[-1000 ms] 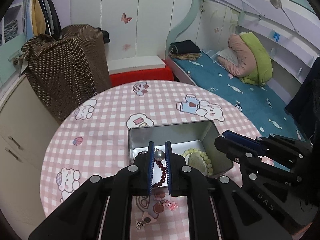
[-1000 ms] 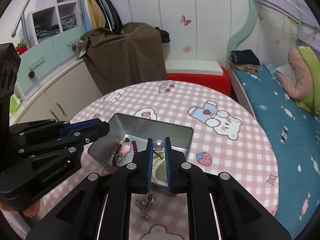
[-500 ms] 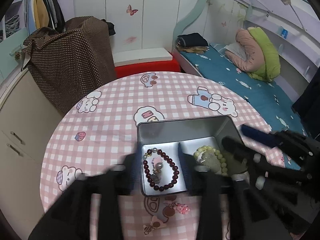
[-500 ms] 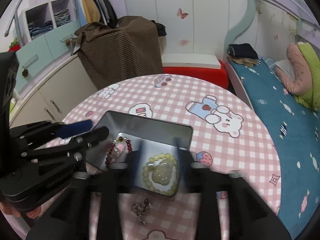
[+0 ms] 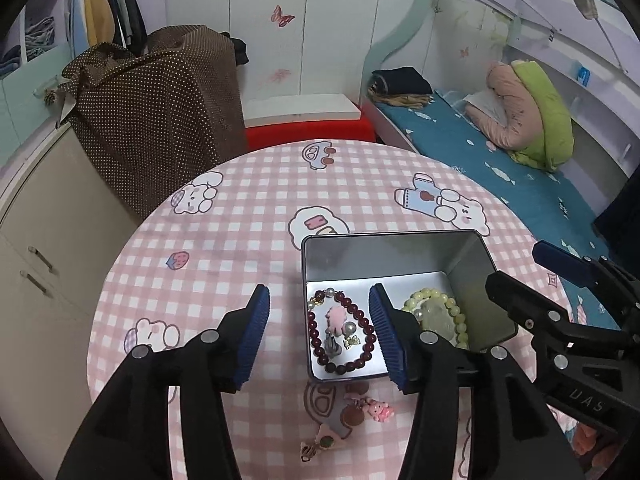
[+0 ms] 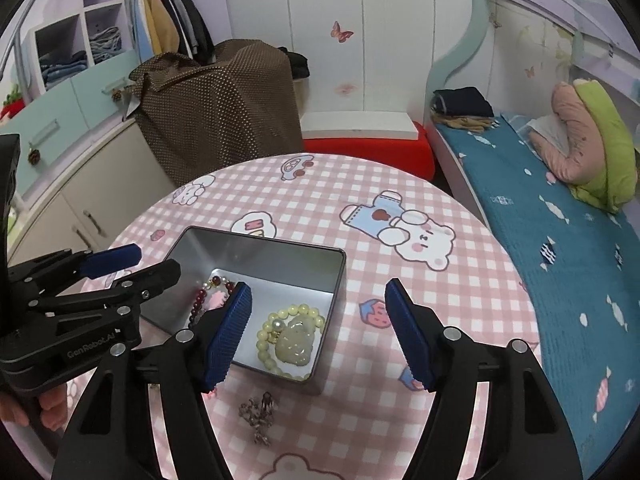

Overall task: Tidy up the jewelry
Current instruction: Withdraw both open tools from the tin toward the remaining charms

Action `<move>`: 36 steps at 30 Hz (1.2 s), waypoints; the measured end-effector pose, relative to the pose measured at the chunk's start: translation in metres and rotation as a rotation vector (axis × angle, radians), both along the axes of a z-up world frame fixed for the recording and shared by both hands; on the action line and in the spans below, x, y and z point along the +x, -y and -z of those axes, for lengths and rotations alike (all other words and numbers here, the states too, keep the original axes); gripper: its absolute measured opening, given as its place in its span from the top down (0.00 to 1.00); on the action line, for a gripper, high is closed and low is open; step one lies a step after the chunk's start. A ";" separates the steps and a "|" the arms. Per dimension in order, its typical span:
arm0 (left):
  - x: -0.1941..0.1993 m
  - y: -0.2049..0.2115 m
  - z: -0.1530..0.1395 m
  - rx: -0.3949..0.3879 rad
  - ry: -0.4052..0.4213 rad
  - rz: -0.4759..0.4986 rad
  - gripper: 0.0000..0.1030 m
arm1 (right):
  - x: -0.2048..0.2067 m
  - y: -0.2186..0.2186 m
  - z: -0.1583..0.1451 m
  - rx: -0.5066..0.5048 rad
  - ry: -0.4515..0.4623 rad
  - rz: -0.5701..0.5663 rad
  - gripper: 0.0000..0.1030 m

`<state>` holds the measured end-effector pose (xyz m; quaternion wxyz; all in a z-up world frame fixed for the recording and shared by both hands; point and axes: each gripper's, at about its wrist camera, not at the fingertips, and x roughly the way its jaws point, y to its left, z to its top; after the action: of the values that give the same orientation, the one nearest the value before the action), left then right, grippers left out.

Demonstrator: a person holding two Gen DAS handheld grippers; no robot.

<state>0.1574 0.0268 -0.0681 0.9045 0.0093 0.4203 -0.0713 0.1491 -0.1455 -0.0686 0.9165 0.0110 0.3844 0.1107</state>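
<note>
opening over the tin (image 5: pixel 400 248), both claws hold nothing.

Materials and finishes

Tin (image 5: pixel 396 250): smooth, brushed, reflective metal. Tablecloth (image 5: pixel 240 216): matt checked cloth. Red beads (image 5: pixel 362 360): glossy. Pale beads (image 6: pixel 294 312): waxy, translucent. Gripper pads (image 6: pixel 236 328): ribbed blue, on matt black plastic.

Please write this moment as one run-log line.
left claw: opening, nothing held | right claw: opening, nothing held | tin: red bracelet, green bracelet inside | table: charms outside tin
</note>
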 end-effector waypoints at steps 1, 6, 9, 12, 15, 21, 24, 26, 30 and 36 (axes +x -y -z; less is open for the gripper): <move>-0.001 0.000 -0.001 0.000 0.001 -0.001 0.52 | -0.001 0.001 -0.001 0.001 0.001 0.001 0.35; -0.005 0.000 -0.002 0.002 -0.002 -0.005 0.51 | -0.006 0.004 -0.005 0.001 0.009 0.007 0.35; -0.009 -0.002 -0.003 0.000 -0.001 -0.008 0.51 | -0.009 0.005 -0.006 -0.001 0.012 0.011 0.35; -0.013 -0.003 -0.004 -0.003 0.000 -0.011 0.51 | -0.013 0.007 -0.007 -0.005 0.013 0.016 0.35; -0.018 -0.005 -0.005 -0.002 0.002 -0.015 0.51 | -0.017 0.009 -0.008 -0.003 0.010 0.022 0.35; -0.034 -0.009 -0.008 -0.002 0.014 -0.022 0.44 | -0.027 0.016 -0.006 0.015 -0.018 0.050 0.27; -0.044 -0.011 -0.009 0.002 0.020 -0.024 0.44 | -0.034 0.018 -0.004 0.011 -0.028 0.060 0.23; -0.052 -0.014 -0.008 0.001 0.020 -0.031 0.44 | -0.041 0.019 -0.002 0.017 -0.037 0.062 0.22; -0.065 -0.017 -0.007 0.002 0.016 -0.042 0.39 | -0.052 0.021 0.003 0.008 -0.048 0.070 0.20; -0.080 -0.020 0.002 0.002 -0.005 -0.051 0.38 | -0.062 0.025 0.015 0.008 -0.086 0.085 0.20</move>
<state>0.0769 0.0467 -0.0699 0.9050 -0.0010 0.4227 -0.0477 0.0872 -0.1701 -0.0835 0.9028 0.0358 0.4223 0.0729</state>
